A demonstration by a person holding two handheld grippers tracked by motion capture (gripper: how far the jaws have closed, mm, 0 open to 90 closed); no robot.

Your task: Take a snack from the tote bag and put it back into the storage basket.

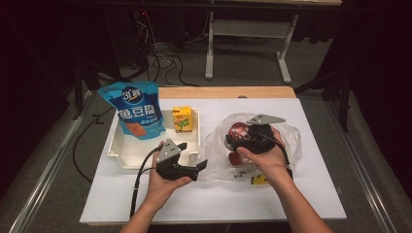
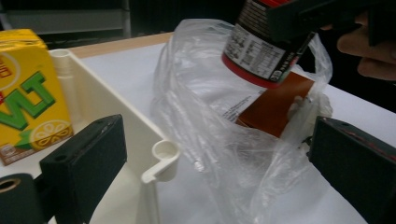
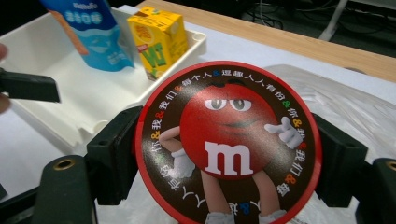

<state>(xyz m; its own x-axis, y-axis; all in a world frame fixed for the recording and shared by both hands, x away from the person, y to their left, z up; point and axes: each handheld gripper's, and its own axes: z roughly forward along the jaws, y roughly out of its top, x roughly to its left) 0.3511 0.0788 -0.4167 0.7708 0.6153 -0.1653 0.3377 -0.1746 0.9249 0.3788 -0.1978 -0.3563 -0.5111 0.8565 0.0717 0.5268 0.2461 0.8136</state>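
Observation:
A round M&M's candy can with a red-rimmed lid sits between my right gripper's jaws, which are shut on its sides. In the high view the can hangs over the mouth of a clear plastic bag, held by the right gripper. The left gripper view shows the can tilted above the bag, with a brown box still inside it. My left gripper stands open beside the bag's left edge, nothing between its jaws.
A white tray at the left holds a blue snack pouch and a yellow lemon tea carton. A small yellow item lies by the bag's front. A wooden edge borders the white tabletop at the back.

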